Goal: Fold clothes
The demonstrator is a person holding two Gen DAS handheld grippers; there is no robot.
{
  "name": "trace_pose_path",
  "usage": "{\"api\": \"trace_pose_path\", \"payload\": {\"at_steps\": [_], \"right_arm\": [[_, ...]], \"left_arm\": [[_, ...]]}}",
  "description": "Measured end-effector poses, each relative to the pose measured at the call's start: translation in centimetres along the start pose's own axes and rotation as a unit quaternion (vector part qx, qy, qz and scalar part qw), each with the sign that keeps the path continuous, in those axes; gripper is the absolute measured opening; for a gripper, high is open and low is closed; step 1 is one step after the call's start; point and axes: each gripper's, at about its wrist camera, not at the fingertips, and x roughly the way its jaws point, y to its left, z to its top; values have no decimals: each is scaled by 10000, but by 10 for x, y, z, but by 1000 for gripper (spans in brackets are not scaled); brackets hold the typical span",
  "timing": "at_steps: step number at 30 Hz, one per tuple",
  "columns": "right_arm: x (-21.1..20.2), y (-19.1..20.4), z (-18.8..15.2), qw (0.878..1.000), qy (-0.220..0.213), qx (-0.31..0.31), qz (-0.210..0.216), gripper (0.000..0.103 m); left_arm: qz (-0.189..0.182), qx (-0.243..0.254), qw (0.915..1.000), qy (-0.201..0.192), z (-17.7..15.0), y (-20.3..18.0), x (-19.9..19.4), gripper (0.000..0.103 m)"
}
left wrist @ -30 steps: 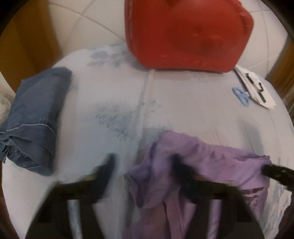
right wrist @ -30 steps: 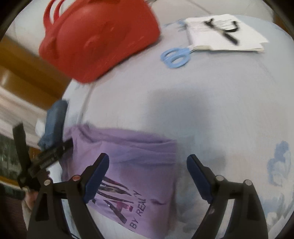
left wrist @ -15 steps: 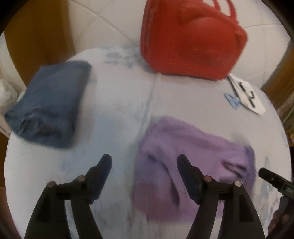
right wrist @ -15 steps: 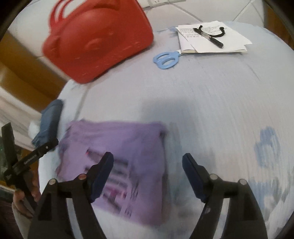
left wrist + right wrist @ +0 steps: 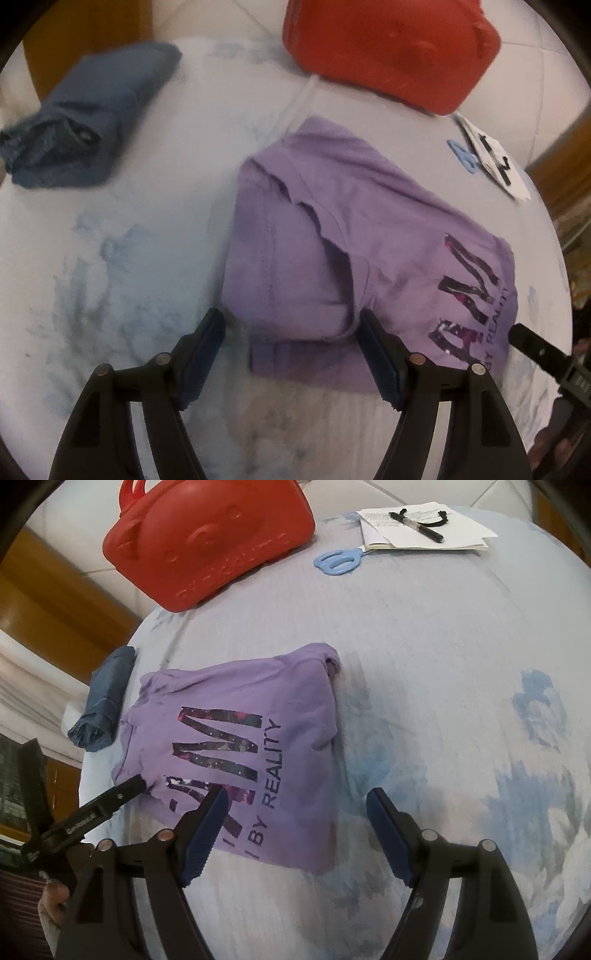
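One purple T-shirt (image 5: 236, 738), folded, near the middle of the pale blue floral sheet (image 5: 443, 664), printed side up. One folded blue garment (image 5: 85, 118) toward the left edge, well apart from it. One red bag (image 5: 207, 542) at the far edge; one pair of blue scissors (image 5: 338, 561) just beside one stack of papers (image 5: 424, 535) at the far right corner, one black pen (image 5: 415, 526) on top. Left gripper (image 5: 291, 347): jaws spread, just widened then eased in slightly, over the shirt's near edge, not pressing it. Right gripper (image 5: 297, 823): jaws spread and steady, nothing clamped, over the shirt's near right corner.
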Motion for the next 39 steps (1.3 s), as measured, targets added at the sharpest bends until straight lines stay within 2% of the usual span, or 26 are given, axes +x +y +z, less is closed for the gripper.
{"api": "trace_pose_path", "payload": {"at_steps": [2,4,5,6,7,10,11,14,17,19,20,21,22,23,24,25,26,27,29,33,39], "right_arm": [[9,5,3,9999,17,-130,-31,77],[17,17,1,9981,59,-533,-302,62],[21,24,0,9959,94,-784,-451,24],[24,32,-2,9927,131,-1041,-602,16],[28,39,-4,9885,168,-1298,-751,16],[18,32,-2,9898,182,-1313,-519,11],[14,29,-2,9903,185,-1306,-430,10],[-6,14,-2,9905,232,-1314,-336,9],[-18,-8,-12,9887,444,-1345,-495,7],[-23,-27,-15,9914,499,-1181,-263,7],[-26,-34,-14,9933,458,-1061,-85,7],[-29,-37,-12,9947,390,-955,20,7],[-32,-39,-10,9958,318,-851,114,8],[-35,-42,-8,9967,246,-747,208,8],[-36,-41,-6,9968,188,-743,246,13],[-37,-39,-4,9967,133,-755,274,16],[-38,-36,-2,9966,77,-768,302,27],[-38,-35,-2,9965,51,-774,317,40],[-33,-29,2,9966,-4,-736,367,49],[-25,-18,15,9965,-122,-681,468,49],[8,1,32,9962,-248,-831,106,49]], "left_arm": [[132,127,9998,-43,-3,-8,-1,51],[300,255,9992,-43,-6,-17,-2,39],[386,289,9988,-45,-7,-21,-3,31],[475,285,9985,-49,-7,-23,-6,27],[564,281,9980,-53,-7,-25,-9,22],[665,216,9975,-70,-9,-30,-24,12],[627,211,9978,-64,-12,-32,-30,1],[518,222,9984,63,-26,-36,-41,1],[383,155,9990,188,-41,-37,-39,1],[306,68,9994,122,-44,-32,-40,6],[206,-14,9997,98,-44,-27,-42,22],[164,-70,9998,37,-43,-23,-45,28],[193,-95,9997,-70,-43,-20,-48,40],[200,-124,9996,-160,-42,-17,-52,45],[181,-158,9995,-227,-42,-15,-54,50],[163,-191,9993,-295,-42,-12,-57,61],[152,-191,9991,-337,-41,-12,-57,64],[152,-150,9992,-347,-39,-13,-54,64],[172,-86,9993,-315,-35,-18,-44,64],[111,-141,9996,-205,-27,-26,-19,64],[220,-4,9993,-295,-20,-32,-2,65]]}}
